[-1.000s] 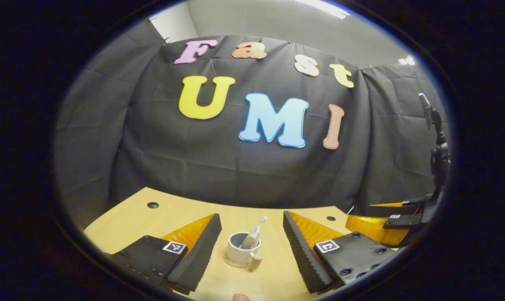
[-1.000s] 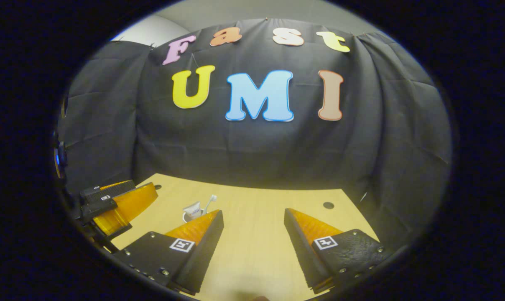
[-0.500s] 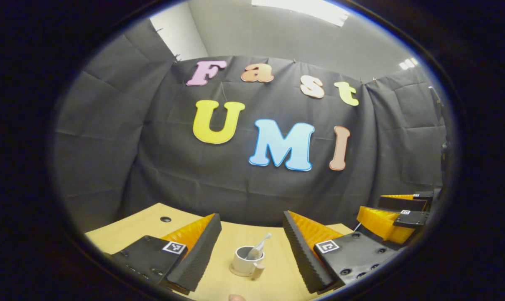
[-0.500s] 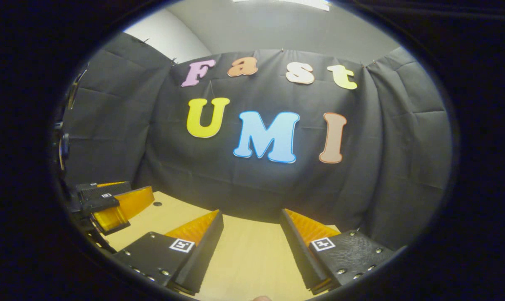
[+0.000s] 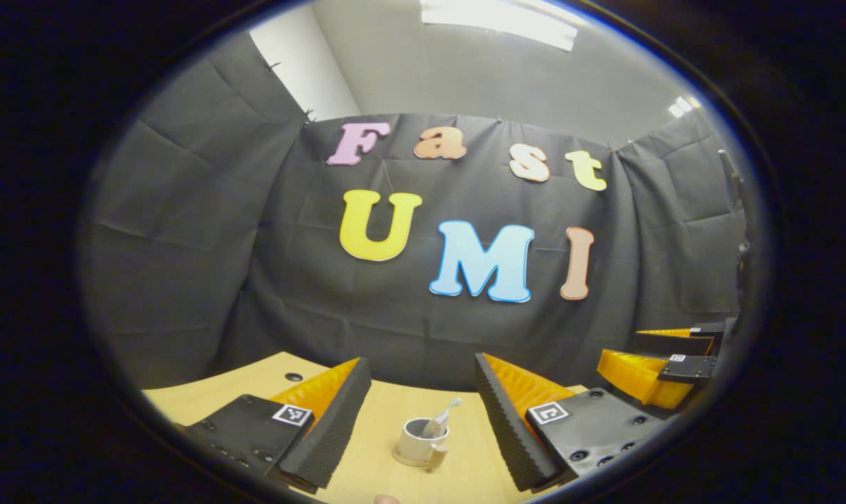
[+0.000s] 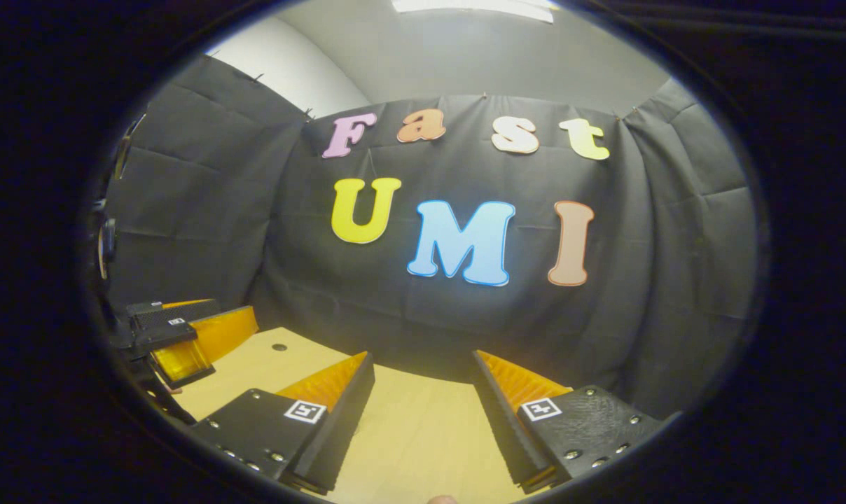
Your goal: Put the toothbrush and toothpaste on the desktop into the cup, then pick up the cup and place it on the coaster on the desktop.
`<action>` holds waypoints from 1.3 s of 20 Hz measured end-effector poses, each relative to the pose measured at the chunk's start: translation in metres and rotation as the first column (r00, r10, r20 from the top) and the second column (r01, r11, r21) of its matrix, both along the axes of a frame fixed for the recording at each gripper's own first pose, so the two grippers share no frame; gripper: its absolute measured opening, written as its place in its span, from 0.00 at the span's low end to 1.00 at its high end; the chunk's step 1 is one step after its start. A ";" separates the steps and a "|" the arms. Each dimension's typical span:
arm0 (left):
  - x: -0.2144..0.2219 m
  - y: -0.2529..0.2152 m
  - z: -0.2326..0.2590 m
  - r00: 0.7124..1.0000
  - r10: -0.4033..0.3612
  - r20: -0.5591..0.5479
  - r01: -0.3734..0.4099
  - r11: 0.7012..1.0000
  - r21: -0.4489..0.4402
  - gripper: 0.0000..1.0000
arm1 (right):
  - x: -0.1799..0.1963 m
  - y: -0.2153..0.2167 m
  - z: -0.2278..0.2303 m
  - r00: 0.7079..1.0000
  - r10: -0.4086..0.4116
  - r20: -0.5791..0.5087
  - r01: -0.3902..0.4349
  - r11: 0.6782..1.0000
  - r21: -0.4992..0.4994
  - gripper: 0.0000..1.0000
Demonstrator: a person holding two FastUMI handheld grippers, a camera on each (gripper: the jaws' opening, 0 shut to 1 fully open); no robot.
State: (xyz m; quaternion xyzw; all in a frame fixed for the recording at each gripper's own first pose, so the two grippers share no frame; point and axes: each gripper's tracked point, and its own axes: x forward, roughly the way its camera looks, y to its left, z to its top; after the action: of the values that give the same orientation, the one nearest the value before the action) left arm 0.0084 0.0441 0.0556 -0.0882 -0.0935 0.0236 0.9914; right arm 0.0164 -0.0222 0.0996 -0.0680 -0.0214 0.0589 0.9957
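Sitting on its coaster on the wooden desktop, the white cup is holding the toothbrush and what looks to be the toothpaste, too small here to be made out apart. In the left gripper view the left gripper is hanging above the desk with its jaws spread wide and gripping nothing, the cup lying between and beyond them, clear of both. In the right gripper view the right gripper is also standing wide open and empty over bare wood. The task is looking finished. The risk now is lying in a careless sweep: a finger dipping low on its way out could be clipping the leaning brush or the cup's handle, tipping the cup or nudging it off the coaster.
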 end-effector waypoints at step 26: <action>-0.053 -0.030 0.006 0.995 0.093 0.030 -0.093 0.996 0.017 0.96 | -0.015 0.001 -0.005 0.996 0.089 0.026 -0.089 0.996 -0.006 0.86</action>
State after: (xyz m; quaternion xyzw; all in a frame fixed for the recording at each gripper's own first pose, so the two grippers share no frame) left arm -0.0447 0.0144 0.0615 -0.0751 -0.1122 0.0675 0.9885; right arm 0.0018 -0.0216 0.0951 -0.0703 -0.0372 0.1024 0.9916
